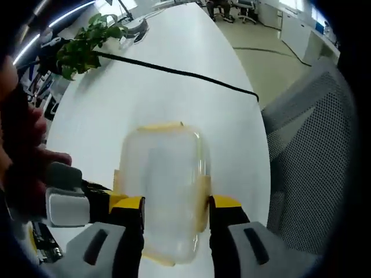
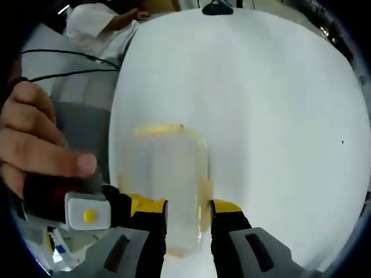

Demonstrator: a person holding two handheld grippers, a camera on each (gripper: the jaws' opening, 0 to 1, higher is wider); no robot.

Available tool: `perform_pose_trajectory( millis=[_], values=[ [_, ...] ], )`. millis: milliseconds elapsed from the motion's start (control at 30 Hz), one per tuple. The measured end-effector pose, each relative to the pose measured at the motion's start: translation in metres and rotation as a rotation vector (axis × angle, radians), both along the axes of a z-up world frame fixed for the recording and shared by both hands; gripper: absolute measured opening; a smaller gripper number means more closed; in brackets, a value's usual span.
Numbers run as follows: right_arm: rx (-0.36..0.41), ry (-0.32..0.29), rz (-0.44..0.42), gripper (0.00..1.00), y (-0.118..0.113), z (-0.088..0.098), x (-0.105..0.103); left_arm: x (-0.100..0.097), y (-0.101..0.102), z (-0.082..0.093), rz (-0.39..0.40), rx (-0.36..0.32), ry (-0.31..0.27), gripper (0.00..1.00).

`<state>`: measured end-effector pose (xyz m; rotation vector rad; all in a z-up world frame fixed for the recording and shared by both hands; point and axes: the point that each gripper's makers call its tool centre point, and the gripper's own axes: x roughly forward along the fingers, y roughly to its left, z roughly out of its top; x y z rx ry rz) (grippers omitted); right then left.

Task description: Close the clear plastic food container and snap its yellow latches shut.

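Clear rectangular plastic food container (image 1: 165,191) with pale yellow latches resting on the white oval bench (image 1: 174,87), lid seemingly already laid on top, though hard to be sure through the haze of the plastic. In the left gripper view, left tongs (image 1: 175,217) spread wide, one black-and-yellow jaw on either side of the container's near end, close to the side walls but contact not certain. Same arrangement in the right gripper view: right tongs (image 2: 188,217) parted, straddling the near end of the container (image 2: 168,185), a gap perhaps showing at the right jaw. Long axis running straight away from each camera, near to far, so each pair of jaws set across the short width. Far-end yellow latch (image 1: 161,125) visible as a pale band along the far edge; right side latch (image 1: 204,188) just inside the right jaw, apparently hanging loose, not snapped. Neither pair clearly nearer; both equally close, by the look of it. Likely next need: a squeeze or downward press across the short sides to seat the lid, then a push on each latch. A person's hand (image 2: 40,145) at the left of the right gripper view. Beyond, a black cable (image 1: 174,72) across the bench, a green leafy plant (image 1: 87,40) far left, a grey mesh office chair (image 1: 313,150) at the right.
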<state>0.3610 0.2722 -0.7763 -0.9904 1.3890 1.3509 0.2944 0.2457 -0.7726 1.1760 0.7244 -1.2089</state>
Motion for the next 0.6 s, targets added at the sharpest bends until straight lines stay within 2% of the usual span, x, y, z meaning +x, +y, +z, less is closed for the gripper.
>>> perform_pose_trajectory(
  millis=[100,367,400,467,500,533,600],
  values=[
    [-0.010,0.006,-0.009,0.27,0.0000,0.0000,-0.0006,0.0005,0.0017,0.0002,0.009,-0.001,0.008,0.43],
    [0.068,0.041,-0.033,0.25,-0.0010,-0.0016,0.0009,0.0018,0.0017,-0.0025,0.026,0.021,-0.013,0.40],
    [0.066,0.041,-0.050,0.25,-0.0013,-0.0028,0.0021,0.0011,-0.0045,-0.0065,-0.004,0.020,-0.026,0.39],
    [0.066,0.046,-0.046,0.24,0.0004,-0.0028,-0.0009,0.0013,-0.0016,-0.0040,0.020,0.030,-0.029,0.39],
    [0.036,0.066,-0.023,0.23,-0.0048,-0.0035,-0.0019,0.0024,-0.0009,-0.0029,0.017,0.031,-0.031,0.39],
    [0.049,0.067,-0.056,0.23,-0.0001,-0.0055,0.0001,0.0027,0.0009,-0.0018,0.019,0.028,-0.027,0.39],
    [0.026,0.088,-0.067,0.23,0.0003,-0.0063,0.0000,0.0032,0.0020,-0.0014,0.024,0.026,-0.022,0.39]
  ],
)
